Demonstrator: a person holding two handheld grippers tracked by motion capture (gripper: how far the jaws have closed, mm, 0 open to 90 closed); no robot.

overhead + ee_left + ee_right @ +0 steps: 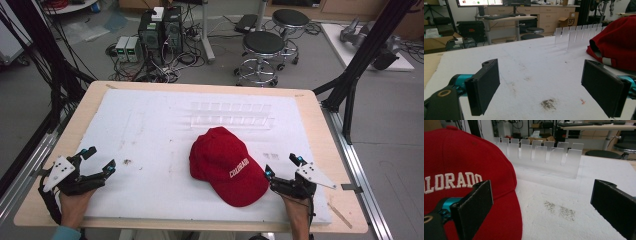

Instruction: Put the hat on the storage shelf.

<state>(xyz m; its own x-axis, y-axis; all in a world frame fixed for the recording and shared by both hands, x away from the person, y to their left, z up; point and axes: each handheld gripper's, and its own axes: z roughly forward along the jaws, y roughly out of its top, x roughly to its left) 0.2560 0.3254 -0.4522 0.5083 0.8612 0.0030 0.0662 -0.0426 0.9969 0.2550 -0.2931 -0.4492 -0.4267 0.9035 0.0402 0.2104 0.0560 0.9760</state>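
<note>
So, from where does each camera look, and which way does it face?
High view: above the near edge, looking forward and down on the table; both hands and both grippers show, left gripper, right gripper.
Left gripper view: low, between its open fingers, facing the rack.
Right gripper view: low, beside the cap, fingers open.
All views share cap and rack.

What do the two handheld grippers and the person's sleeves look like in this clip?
Both the left gripper and the right gripper are black, with flat rectangular black pads, teal fittings at the jaw bases and a pale grey three-cornered plate on top. A black cable trails from each. A light blue sleeve cuff shows on the left arm.
</note>
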